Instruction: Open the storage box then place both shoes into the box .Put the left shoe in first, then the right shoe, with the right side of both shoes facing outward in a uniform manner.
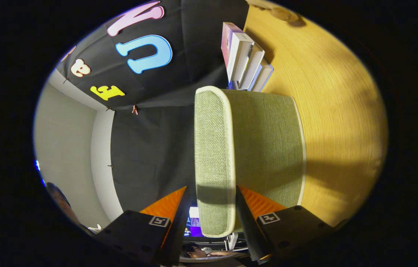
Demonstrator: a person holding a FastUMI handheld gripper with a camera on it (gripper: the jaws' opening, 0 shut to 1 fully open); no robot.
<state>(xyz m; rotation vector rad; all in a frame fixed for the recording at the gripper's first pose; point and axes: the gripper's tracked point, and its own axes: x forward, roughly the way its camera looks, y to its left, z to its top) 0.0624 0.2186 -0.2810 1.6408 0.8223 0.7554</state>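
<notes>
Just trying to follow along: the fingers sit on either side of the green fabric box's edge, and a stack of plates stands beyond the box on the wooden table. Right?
Not plates. The gripper view shows books standing beyond the green fabric box on the wooden table. The gripper does have its fingers on either side of the box's edge.

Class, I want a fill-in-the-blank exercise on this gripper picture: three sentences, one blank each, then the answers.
1. The storage box is covered in ____ woven fabric.
2. The box's lid edge lies ____ the two fingers of the gripper.
3. The books stand on the wooden ____, beyond the box.

Missing words: green; between; table
</notes>
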